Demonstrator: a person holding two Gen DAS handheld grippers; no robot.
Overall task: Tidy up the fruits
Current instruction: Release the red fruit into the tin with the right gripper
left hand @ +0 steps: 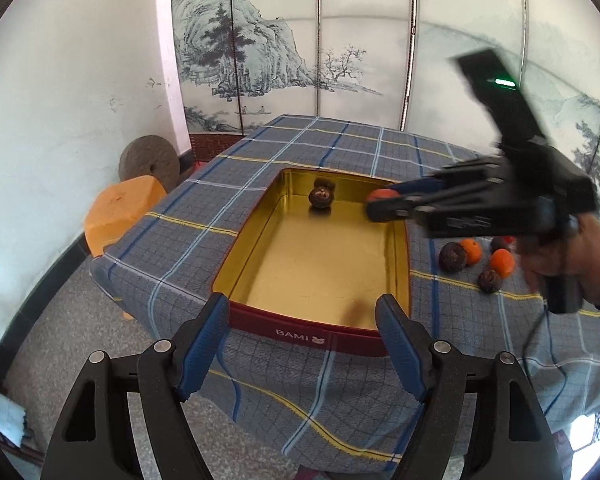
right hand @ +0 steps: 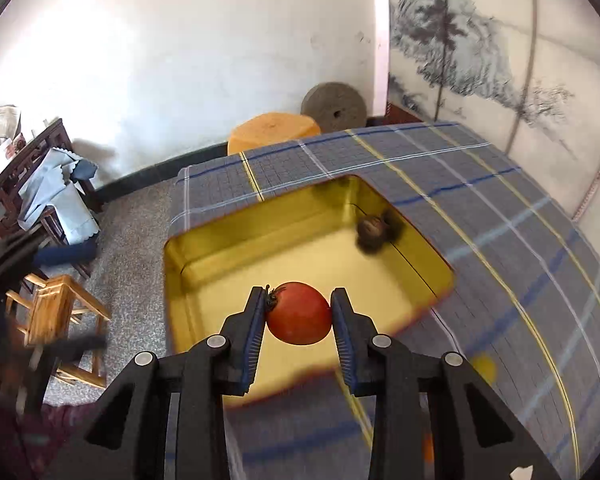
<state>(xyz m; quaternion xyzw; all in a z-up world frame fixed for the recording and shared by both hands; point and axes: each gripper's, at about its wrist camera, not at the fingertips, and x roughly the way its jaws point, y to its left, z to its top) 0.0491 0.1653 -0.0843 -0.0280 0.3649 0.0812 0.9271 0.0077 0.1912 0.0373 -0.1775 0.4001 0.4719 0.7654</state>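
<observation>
One gold-lined tin sat on the blue plaid tablecloth, a dark fruit inside, more fruit lying loose on the cloth beside it. The right gripper pinched a red tomato over the tin; the left gripper stood open and empty before a painted screen and white wall

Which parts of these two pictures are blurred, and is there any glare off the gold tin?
Left wrist view: the right gripper and hand are motion-smeared; tin and loose fruits sharp, soft sheen on its floor. Right wrist view: tablecloth and dark fruit streaked, clamped tomato crisp, tin's floor washed pale.
</observation>
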